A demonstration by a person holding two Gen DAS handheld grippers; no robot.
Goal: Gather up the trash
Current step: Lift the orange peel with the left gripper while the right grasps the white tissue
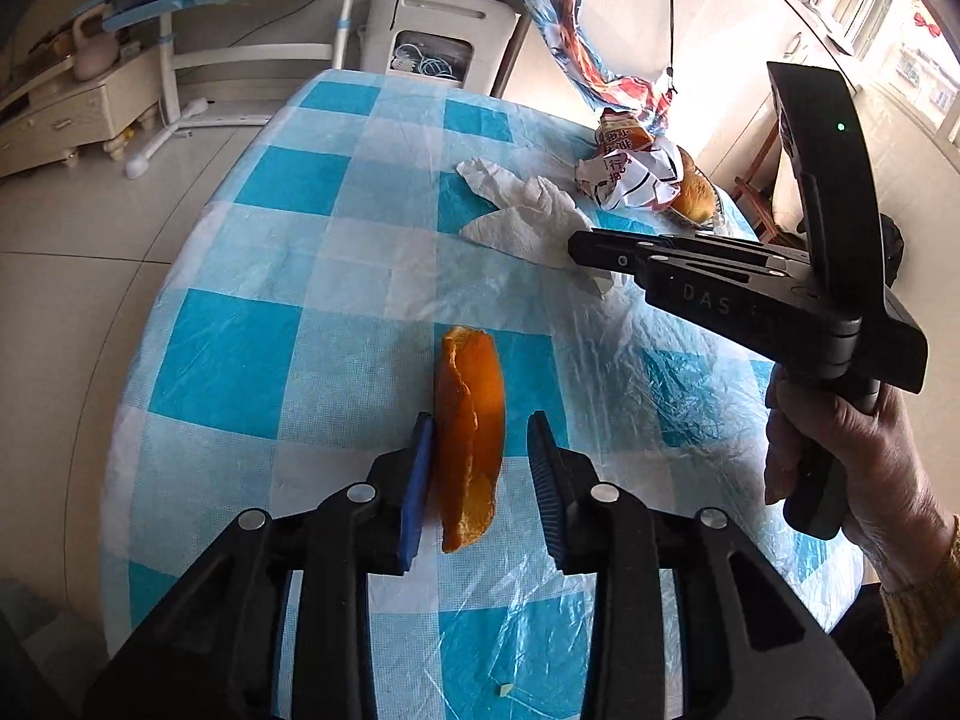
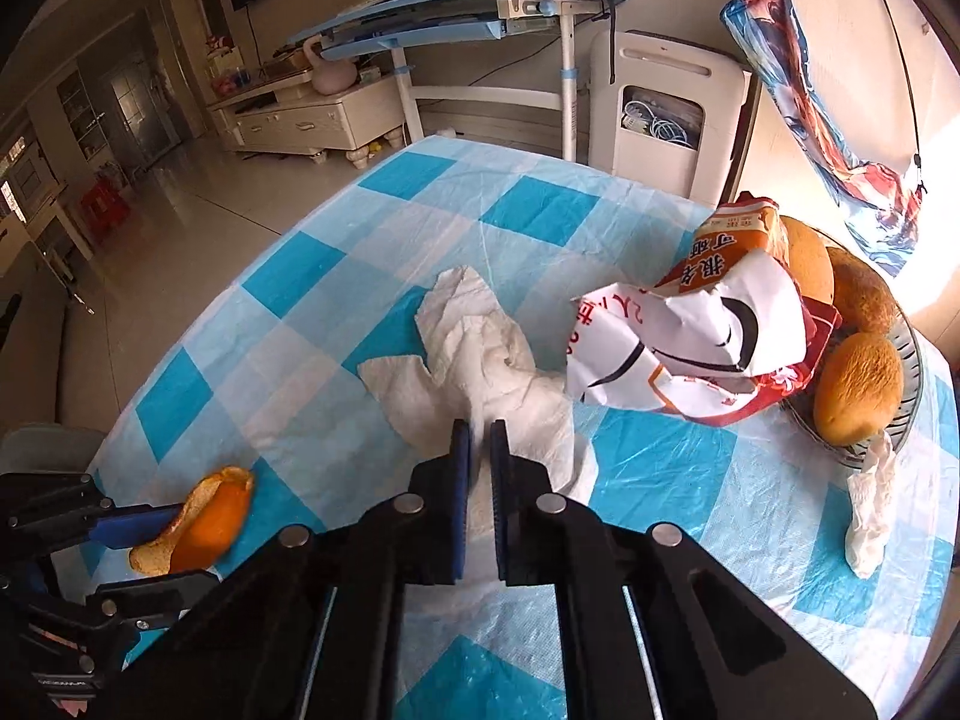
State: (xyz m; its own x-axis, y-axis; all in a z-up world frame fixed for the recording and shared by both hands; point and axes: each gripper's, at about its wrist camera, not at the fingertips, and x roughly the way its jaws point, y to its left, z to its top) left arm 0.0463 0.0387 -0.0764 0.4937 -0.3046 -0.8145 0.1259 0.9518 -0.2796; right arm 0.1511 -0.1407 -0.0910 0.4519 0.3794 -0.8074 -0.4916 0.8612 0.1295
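Note:
An orange peel [image 1: 468,432] lies on the blue-and-white checked tablecloth [image 1: 252,360], between the fingers of my open left gripper [image 1: 480,438]; the left pad touches or nearly touches it, the right stands apart. It also shows in the right wrist view [image 2: 204,522]. My right gripper [image 2: 480,438] is nearly shut, its tips on the near edge of a crumpled white paper towel [image 2: 480,354]; I cannot tell if it pinches it. The towel [image 1: 528,216] and right gripper [image 1: 579,249] show in the left wrist view. A crumpled red-and-white wrapper [image 2: 708,324] lies beyond.
A bowl [image 2: 900,384] with brown fruit [image 2: 858,390] stands at the table's right edge, a white tissue [image 2: 870,510] hanging beside it. A blue desk [image 2: 456,18], a white appliance [image 2: 666,114] and a low cabinet [image 2: 312,120] stand beyond the table.

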